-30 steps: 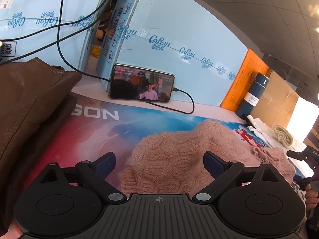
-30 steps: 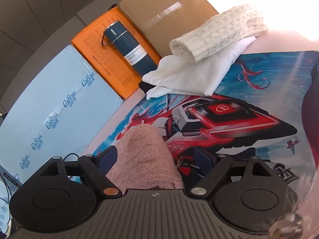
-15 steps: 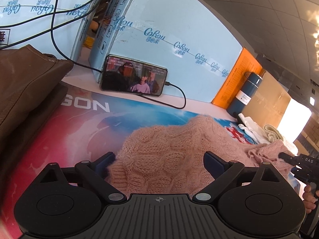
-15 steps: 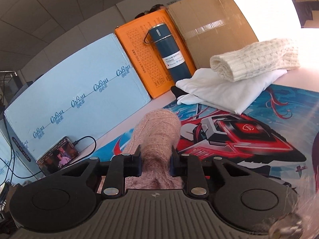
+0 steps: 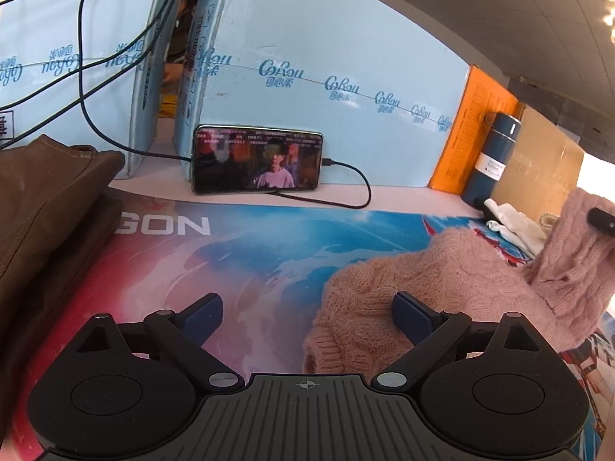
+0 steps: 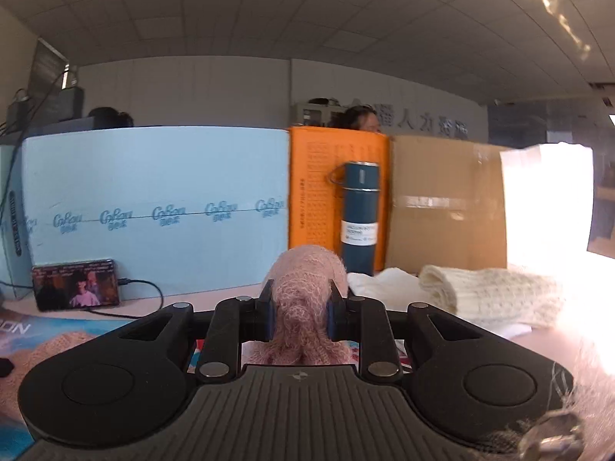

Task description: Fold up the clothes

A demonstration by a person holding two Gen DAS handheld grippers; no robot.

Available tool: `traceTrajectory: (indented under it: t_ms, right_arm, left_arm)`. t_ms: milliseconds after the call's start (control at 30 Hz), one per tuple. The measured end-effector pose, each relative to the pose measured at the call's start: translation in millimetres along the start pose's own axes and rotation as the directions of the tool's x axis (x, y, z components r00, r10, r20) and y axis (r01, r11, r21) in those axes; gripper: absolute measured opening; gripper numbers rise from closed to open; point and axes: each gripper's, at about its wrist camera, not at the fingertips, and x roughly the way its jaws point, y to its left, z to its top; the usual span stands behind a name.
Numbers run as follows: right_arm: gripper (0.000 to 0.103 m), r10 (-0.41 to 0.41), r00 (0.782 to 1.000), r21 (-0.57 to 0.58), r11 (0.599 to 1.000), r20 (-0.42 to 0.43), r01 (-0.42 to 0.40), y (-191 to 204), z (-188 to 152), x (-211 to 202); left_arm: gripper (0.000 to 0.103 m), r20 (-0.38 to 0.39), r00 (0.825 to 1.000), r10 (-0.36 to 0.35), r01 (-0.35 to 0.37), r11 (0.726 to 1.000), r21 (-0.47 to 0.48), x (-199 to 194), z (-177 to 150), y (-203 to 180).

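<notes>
A pink knitted sweater (image 5: pixel 430 288) lies on the printed desk mat (image 5: pixel 230 253), to the right in the left wrist view. My left gripper (image 5: pixel 307 313) is open and empty, low over the mat, its right finger at the sweater's near edge. My right gripper (image 6: pixel 301 307) is shut on a bunched part of the pink sweater (image 6: pixel 303 292) and holds it lifted. That raised part shows at the far right of the left wrist view (image 5: pixel 572 257).
A brown leather garment (image 5: pixel 42 207) lies at the left. A phone (image 5: pixel 257 163) with its cable leans on blue foam boards (image 5: pixel 326 77). A blue flask (image 6: pixel 359 215), orange board, cardboard box and folded white clothes (image 6: pixel 488 292) stand at the back right.
My right gripper closed on the sweater and lifted it up off the mat. My left gripper shifted left, so the sweater now lies toward its right finger.
</notes>
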Motion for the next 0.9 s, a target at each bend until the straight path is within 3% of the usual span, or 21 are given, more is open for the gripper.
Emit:
traceTrajectory:
  t_ms: [100, 200, 267, 333, 400, 467, 600, 700, 733, 767, 800, 833, 900]
  right_arm:
    - [0.022, 0.088, 0.995, -0.158, 0.984, 0.046, -0.079, 50.8, -3.0, -6.2]
    - [0.022, 0.181, 0.980, -0.316, 0.938, 0.087, -0.145, 98.9, -10.9, -14.9]
    - [0.022, 0.249, 0.965, -0.393, 0.898, 0.087, -0.196, 124.2, -19.3, -20.1]
    - [0.022, 0.328, 0.944, -0.403, 0.868, 0.027, -0.290, 139.9, -24.6, -20.0]
    - [0.022, 0.413, 0.909, -0.337, 0.848, -0.061, -0.409, 146.1, -24.8, -15.7]
    - [0.022, 0.494, 0.856, -0.191, 0.835, -0.153, -0.516, 144.2, -22.1, -1.6]
    - [0.025, 0.591, 0.752, 0.115, 0.802, -0.292, -0.586, 134.6, -29.8, 44.5]
    - [0.026, 0.651, 0.708, 0.236, 0.759, -0.272, -0.607, 123.2, -30.4, 52.0]
    - [0.036, 0.670, 0.695, 0.273, 0.742, -0.261, -0.613, 119.4, -30.2, 53.5]
    - [0.044, 0.708, 0.667, 0.313, 0.703, -0.232, -0.638, 112.9, -28.9, 50.8]
    - [0.062, 0.751, 0.632, 0.353, 0.654, -0.195, -0.669, 105.5, -27.2, 46.6]
    - [0.074, 0.788, 0.598, 0.388, 0.603, -0.149, -0.697, 96.6, -25.1, 41.7]
    - [0.077, 0.823, 0.567, 0.428, 0.524, -0.032, -0.736, 74.3, -19.8, 31.6]
  left_arm:
    - [0.097, 0.011, 0.999, -0.035, 0.036, 0.998, -0.059, -2.9, -1.0, 8.9]
    - [0.097, 0.040, 0.998, -0.053, 0.058, 0.992, -0.115, -7.0, -0.7, 17.0]
    - [0.097, 0.066, 0.995, -0.068, 0.078, 0.985, -0.152, -10.7, -0.3, 22.6]
    - [0.097, 0.106, 0.990, -0.091, 0.110, 0.974, -0.196, -16.1, 0.4, 29.3]
    - [0.101, 0.152, 0.982, -0.115, 0.150, 0.957, -0.247, -21.7, 1.1, 37.1]
    - [0.101, 0.200, 0.969, -0.142, 0.197, 0.937, -0.289, -27.3, 1.3, 43.6]
    - [0.102, 0.264, 0.944, -0.199, 0.279, 0.908, -0.312, -32.9, 1.2, 47.6]
    - [0.102, 0.290, 0.924, -0.248, 0.336, 0.891, -0.307, -34.2, 0.7, 48.0]
    - [0.102, 0.297, 0.916, -0.269, 0.358, 0.882, -0.307, -34.5, 0.5, 48.5]
    - [0.102, 0.305, 0.907, -0.291, 0.383, 0.871, -0.307, -34.8, 0.1, 49.4]
    - [0.102, 0.313, 0.896, -0.314, 0.409, 0.859, -0.309, -35.1, -0.4, 50.3]
    - [0.102, 0.321, 0.885, -0.336, 0.434, 0.846, -0.311, -35.4, -1.0, 51.2]
    - [0.102, 0.328, 0.865, -0.379, 0.478, 0.820, -0.314, -34.5, -1.8, 52.3]
